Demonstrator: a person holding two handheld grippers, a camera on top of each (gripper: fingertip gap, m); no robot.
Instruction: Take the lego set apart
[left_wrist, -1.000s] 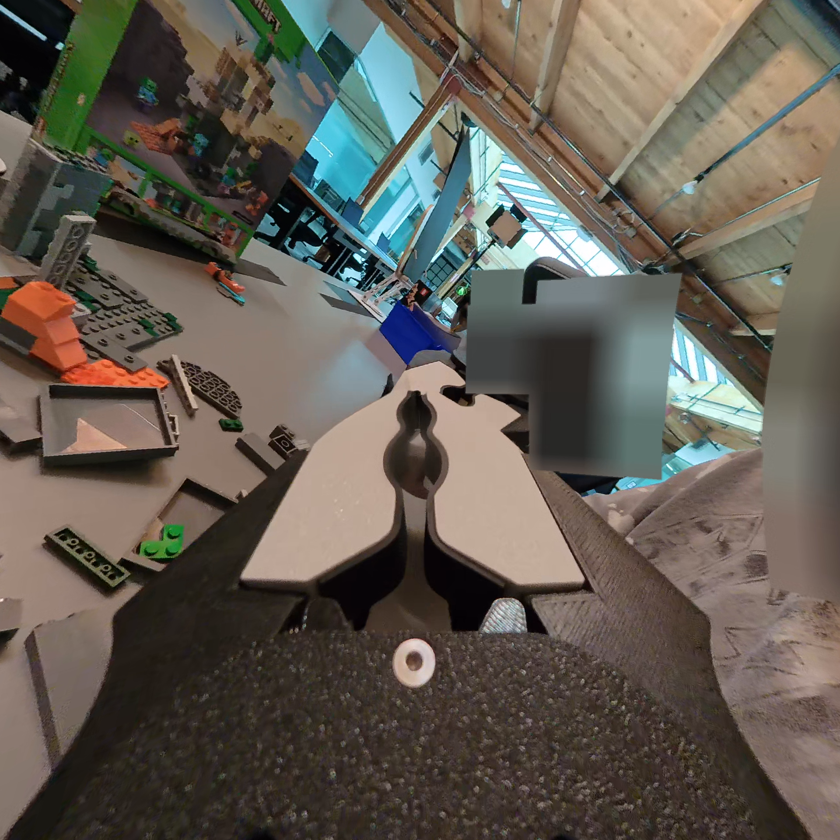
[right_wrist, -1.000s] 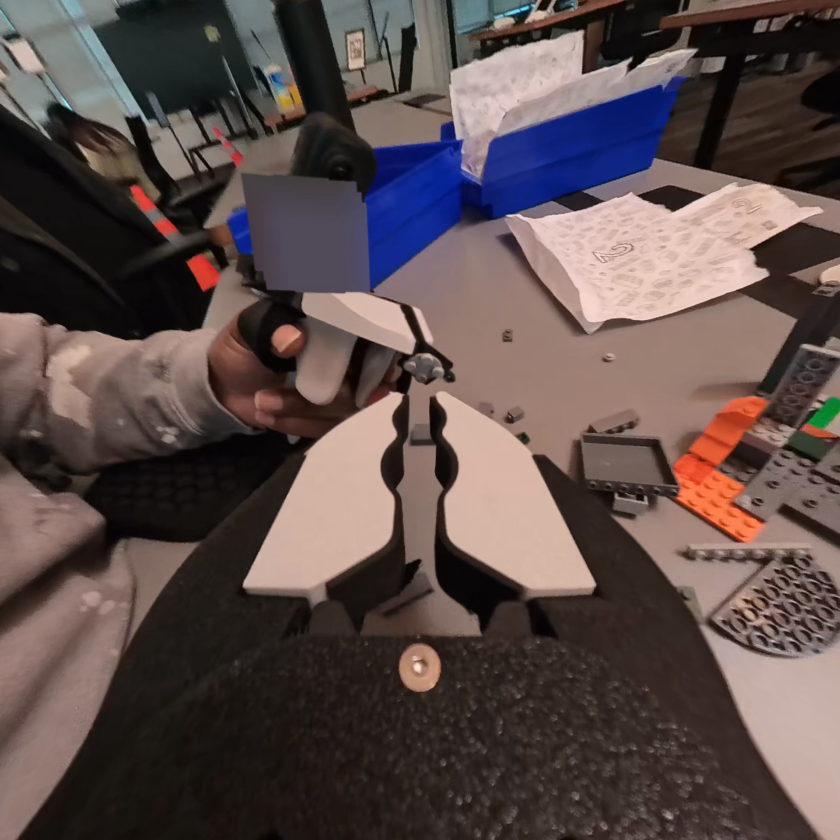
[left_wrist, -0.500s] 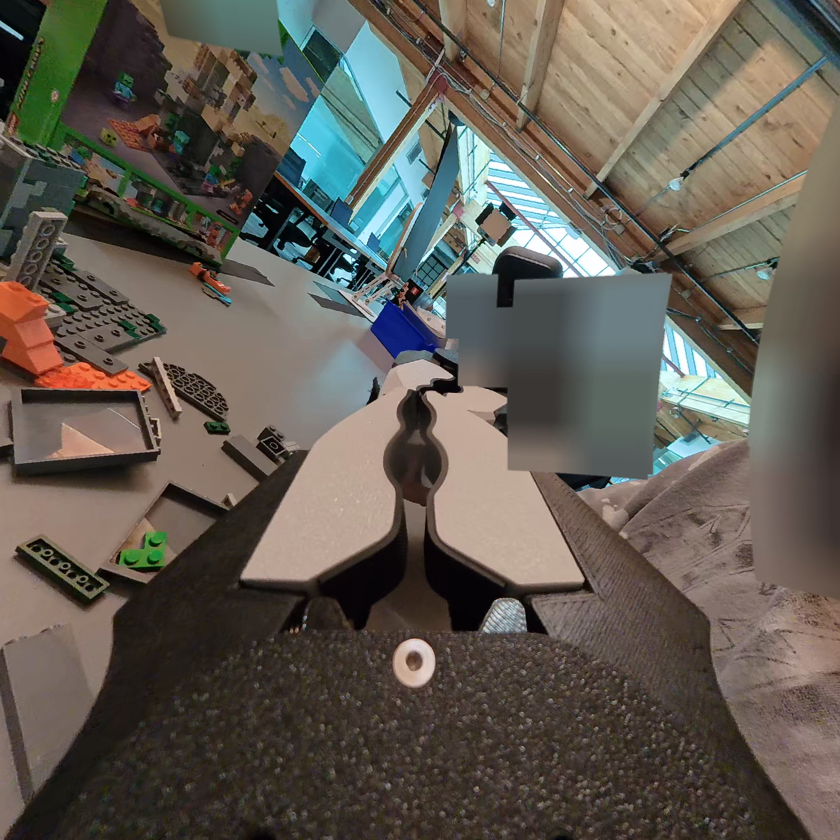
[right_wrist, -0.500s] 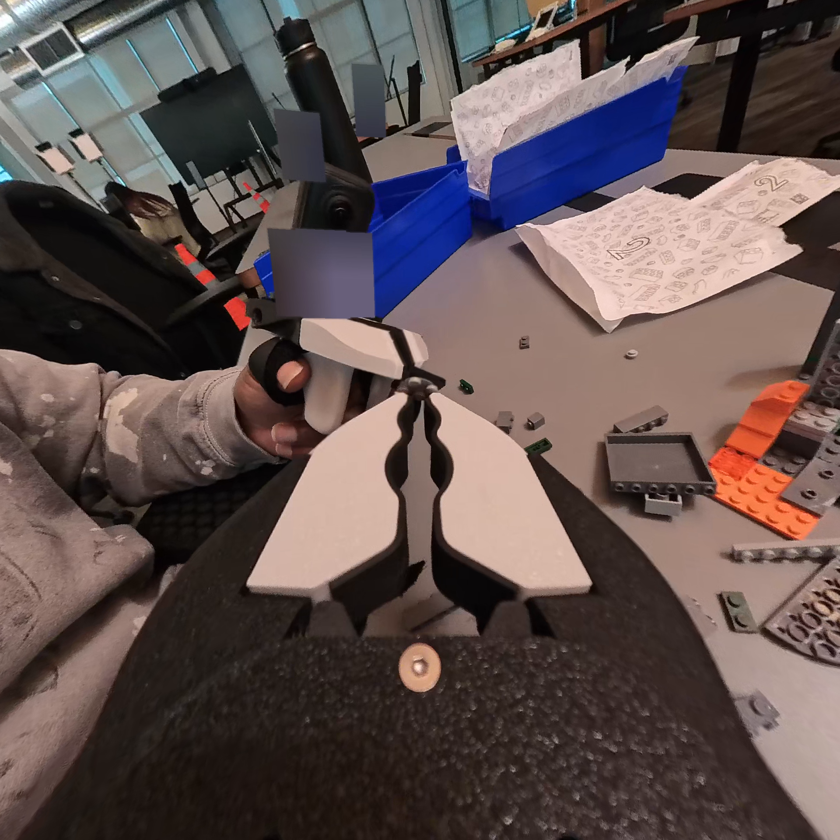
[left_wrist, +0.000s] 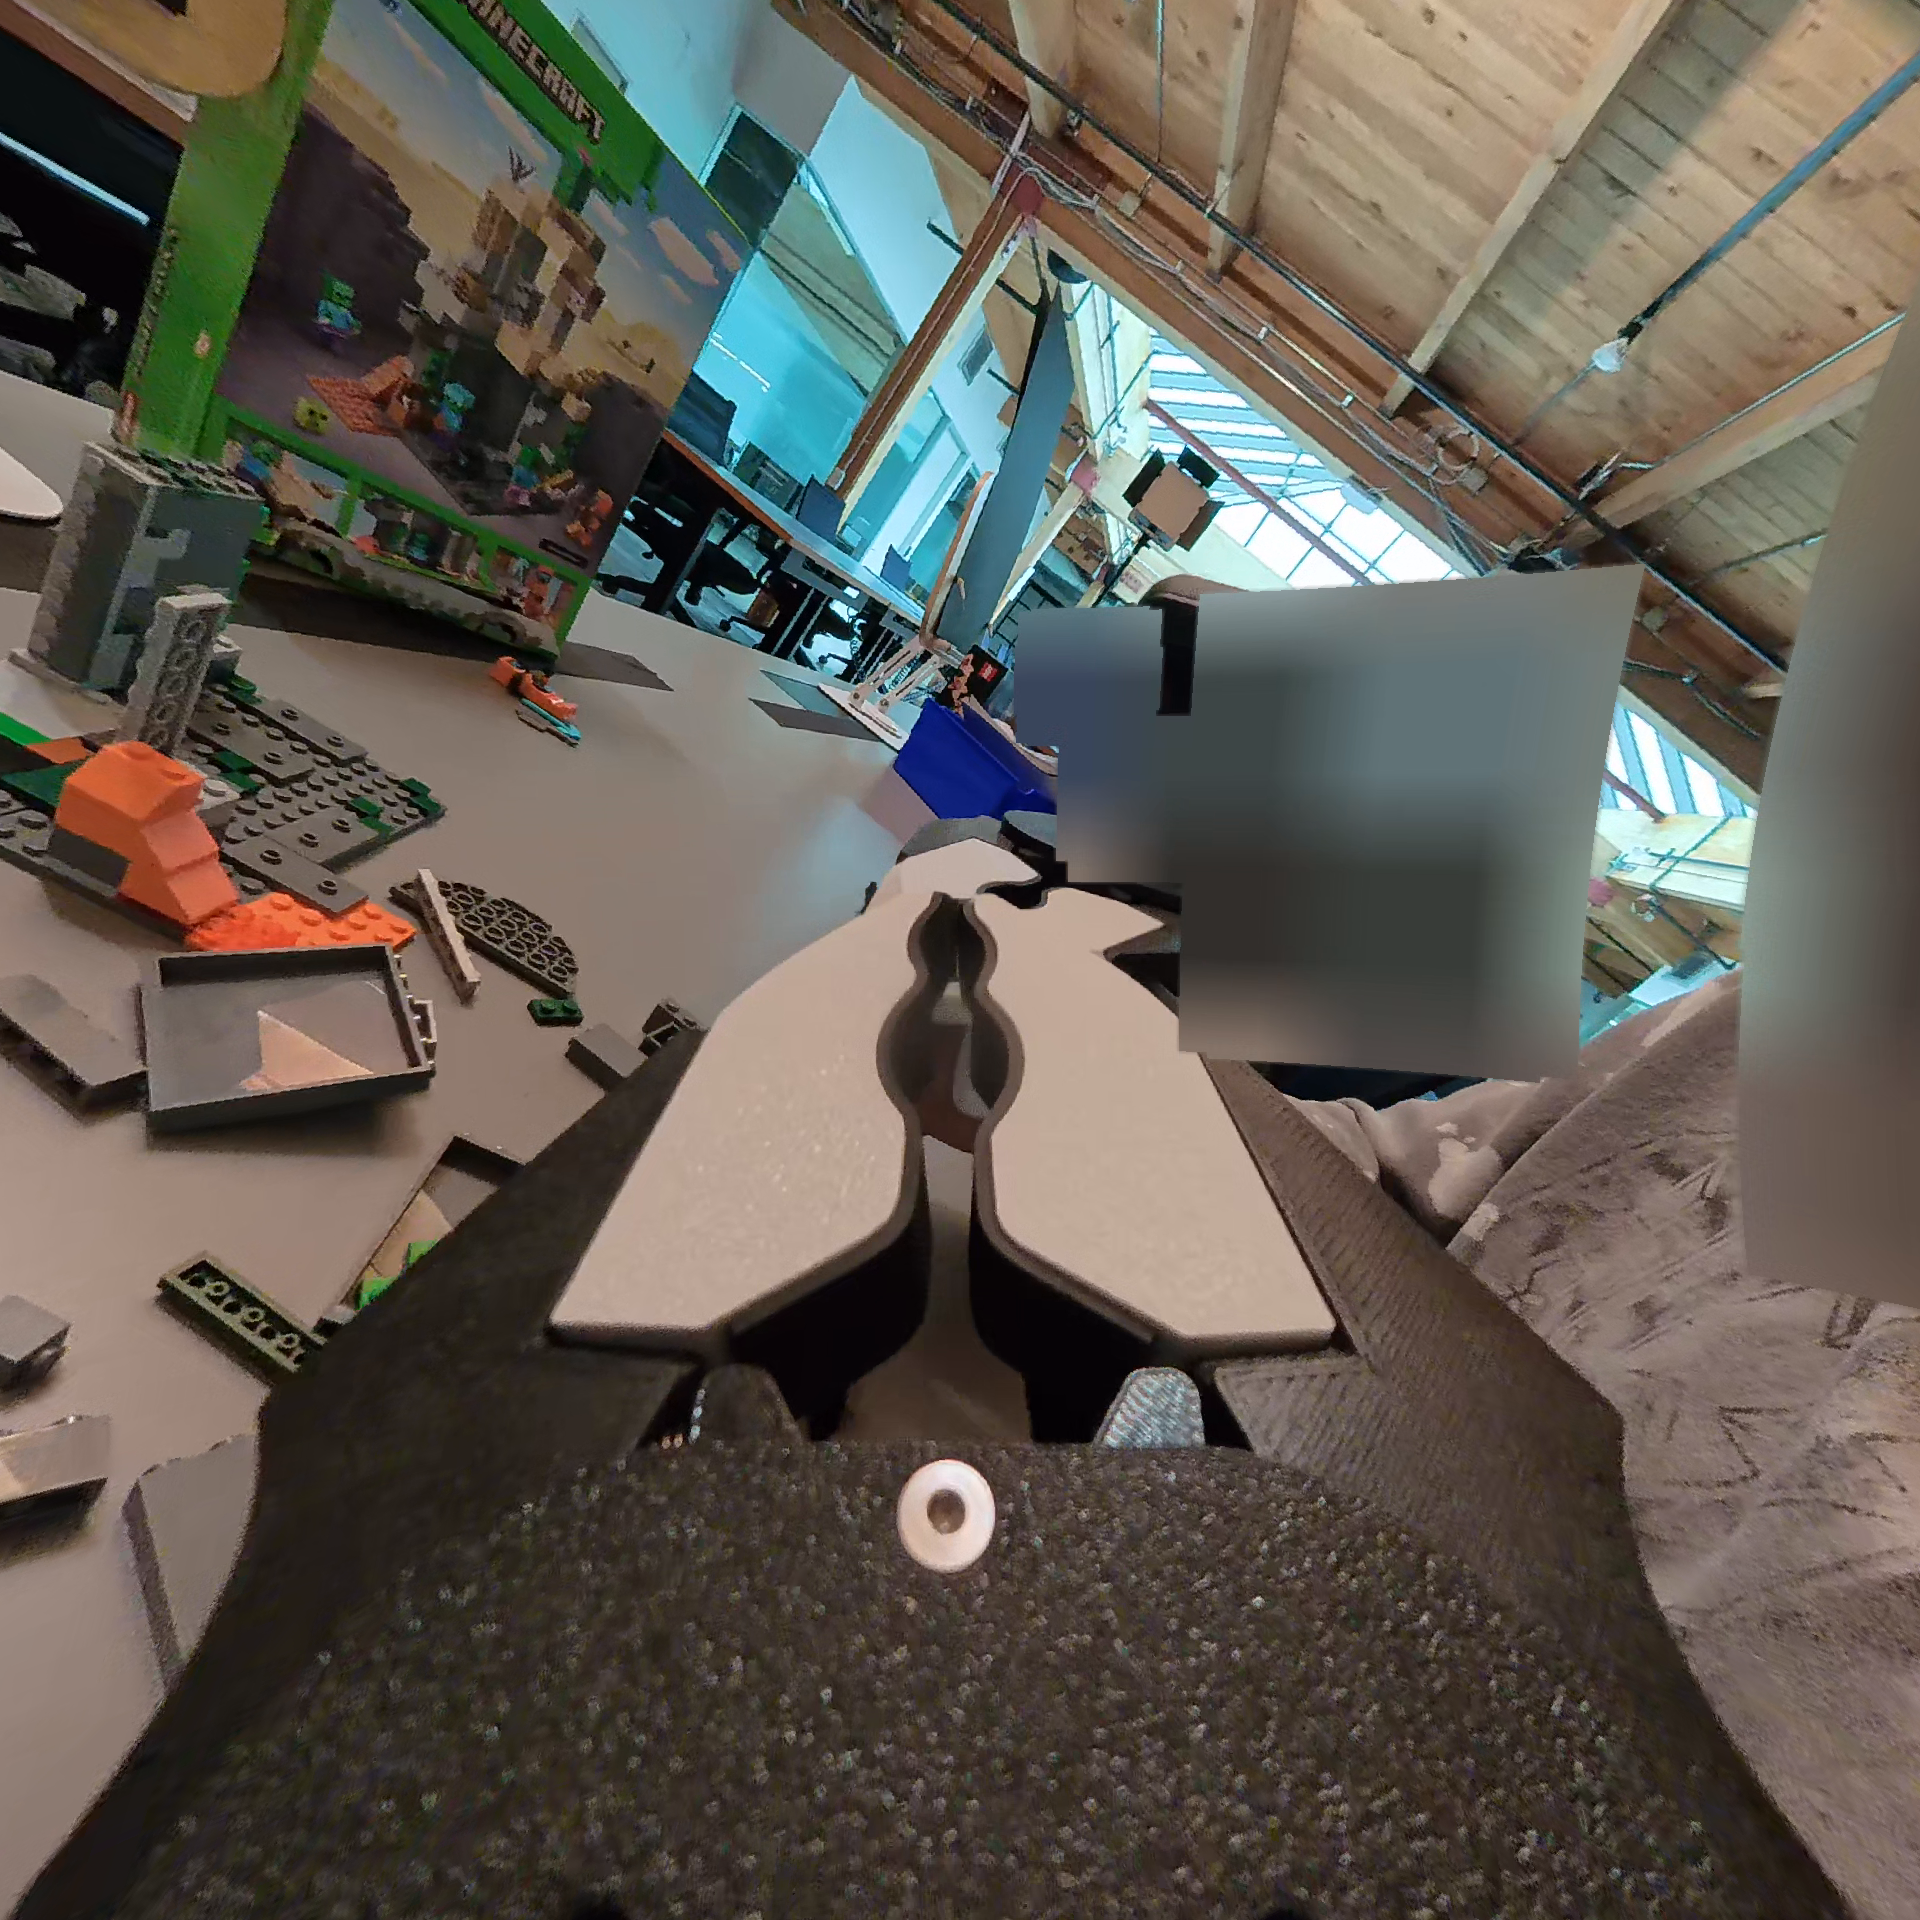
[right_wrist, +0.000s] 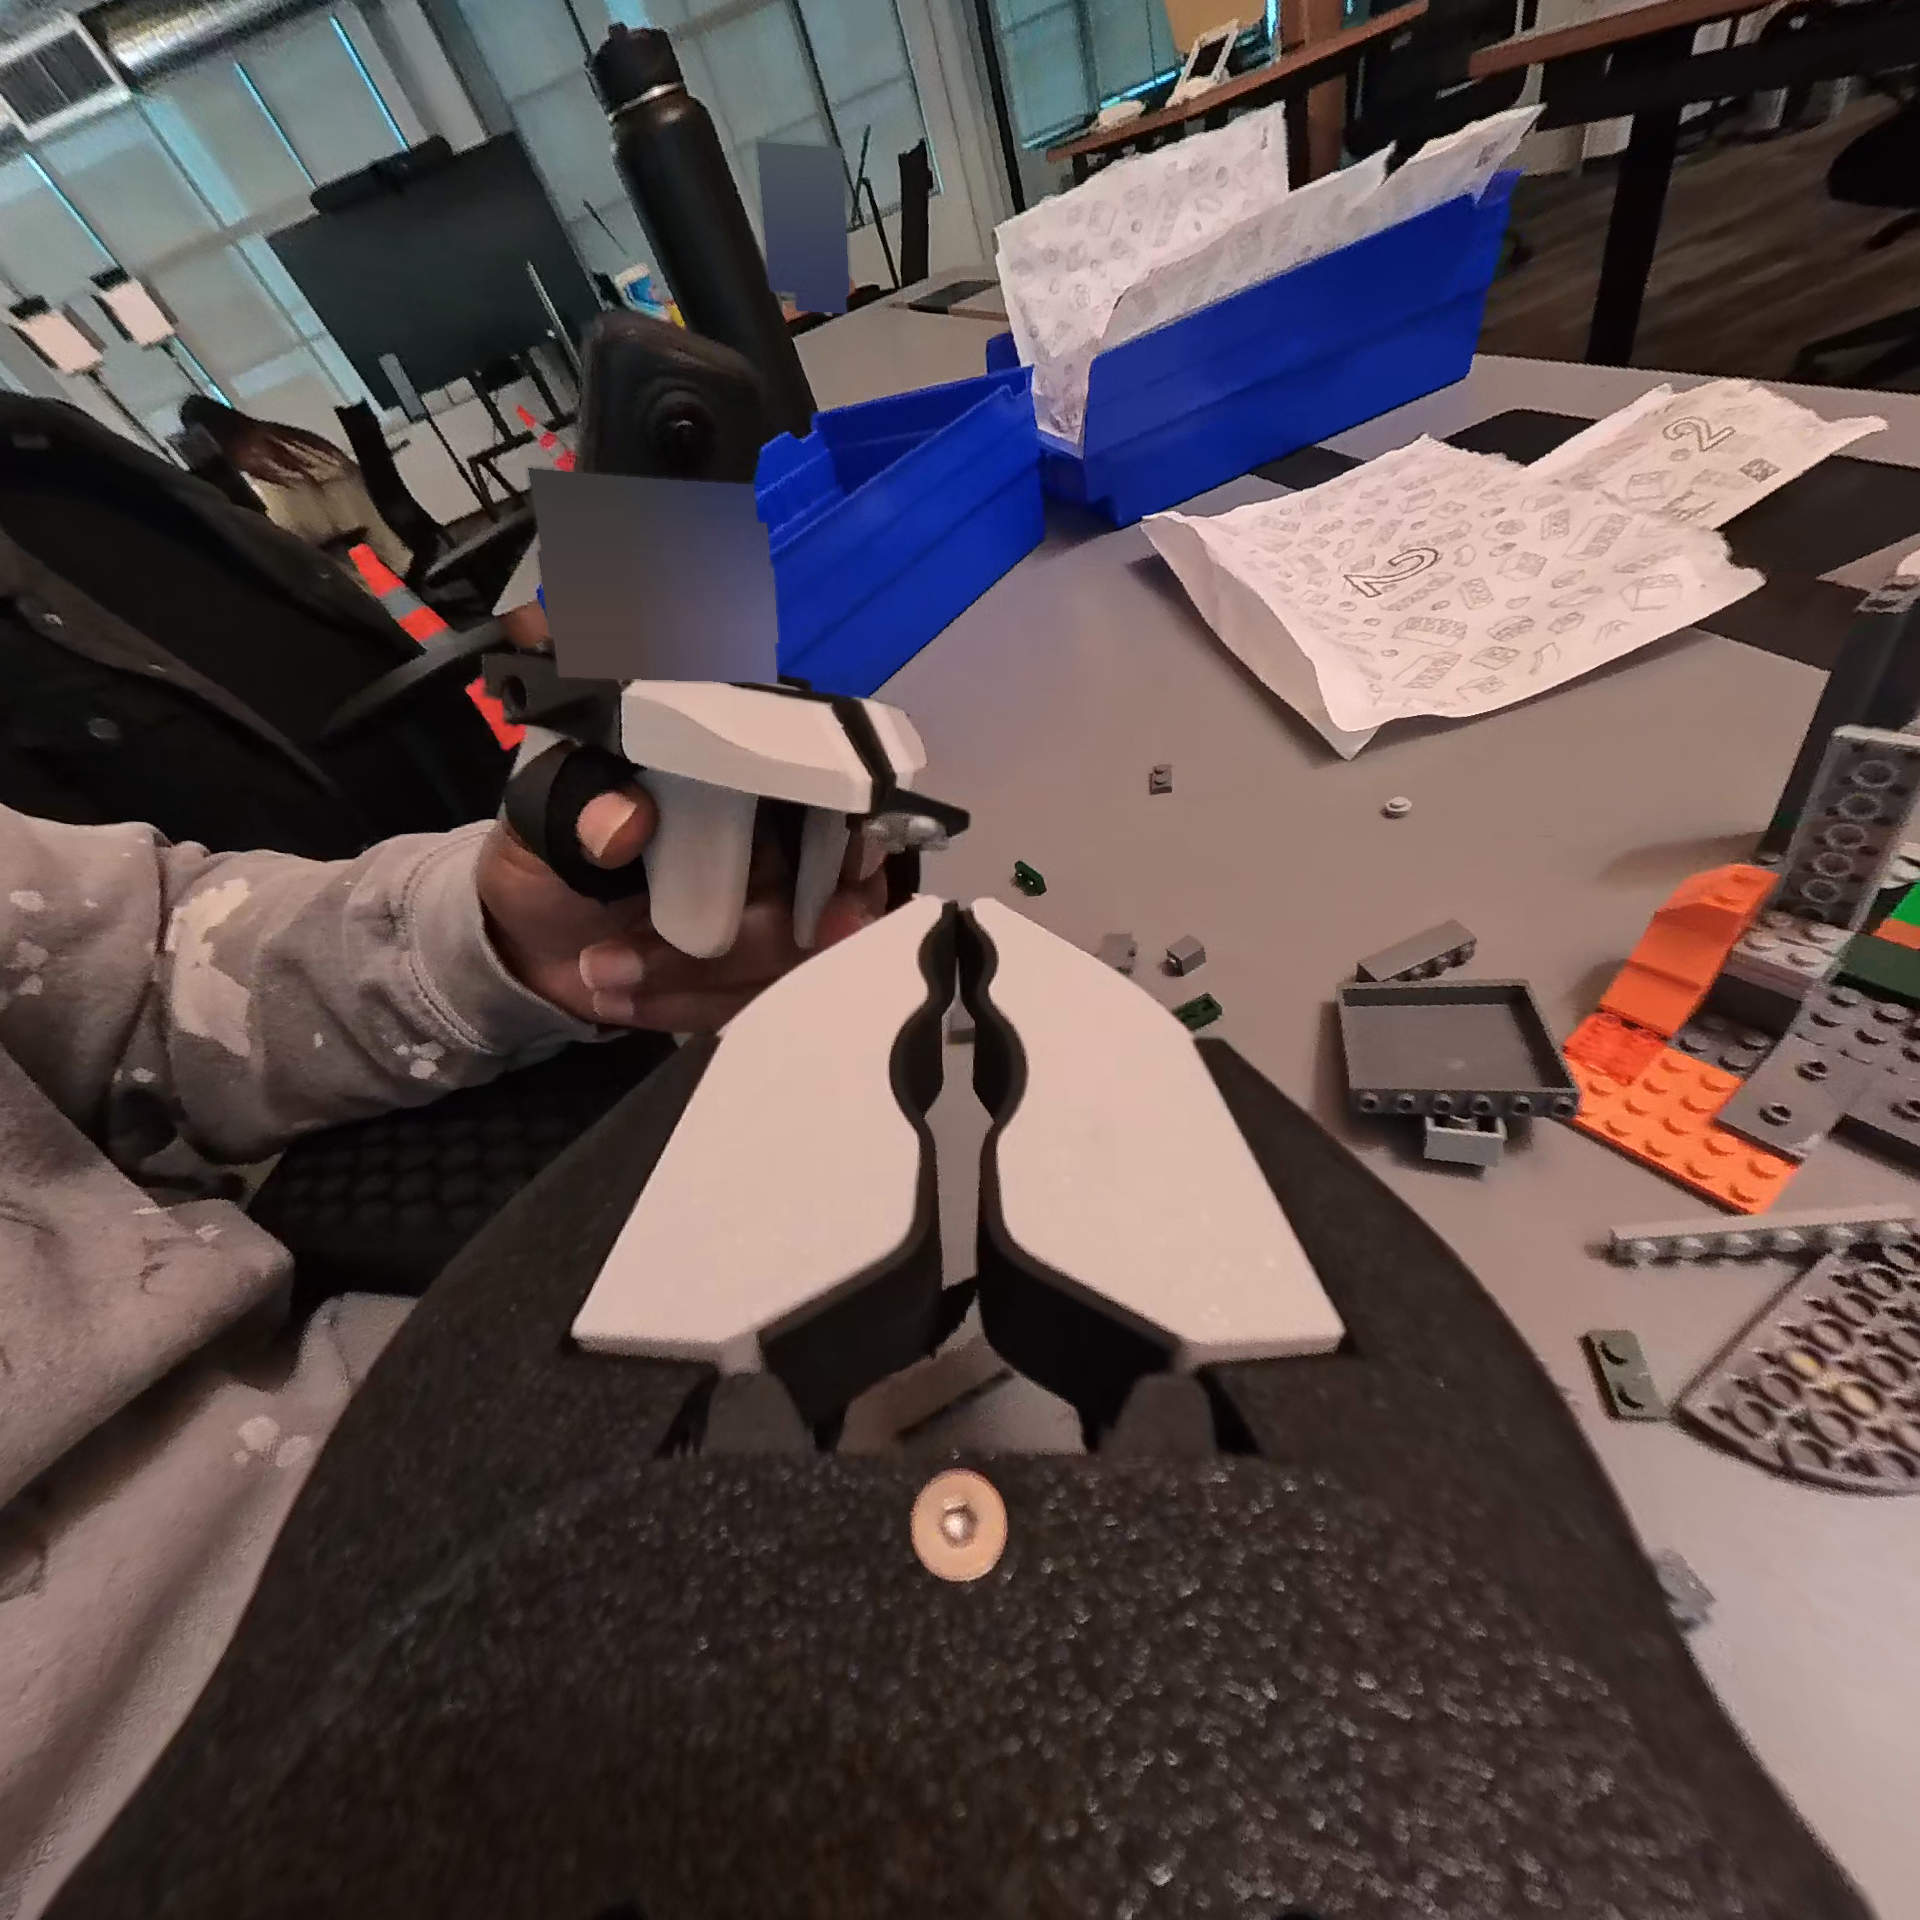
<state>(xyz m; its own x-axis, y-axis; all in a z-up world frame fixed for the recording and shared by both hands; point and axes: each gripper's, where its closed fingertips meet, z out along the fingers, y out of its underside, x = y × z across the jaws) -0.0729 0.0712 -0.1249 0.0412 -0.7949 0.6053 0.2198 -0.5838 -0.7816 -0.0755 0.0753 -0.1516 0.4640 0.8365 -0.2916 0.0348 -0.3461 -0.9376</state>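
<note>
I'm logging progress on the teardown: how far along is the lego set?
Partly done. Loose pieces lie apart on the table: a grey tray piece, a rounded plate, small bricks. Nothing visible in hand: the left claw and right claw are both shut, raised off the table. Left: the orange-and-grey base and grey tower remain assembled.
</note>
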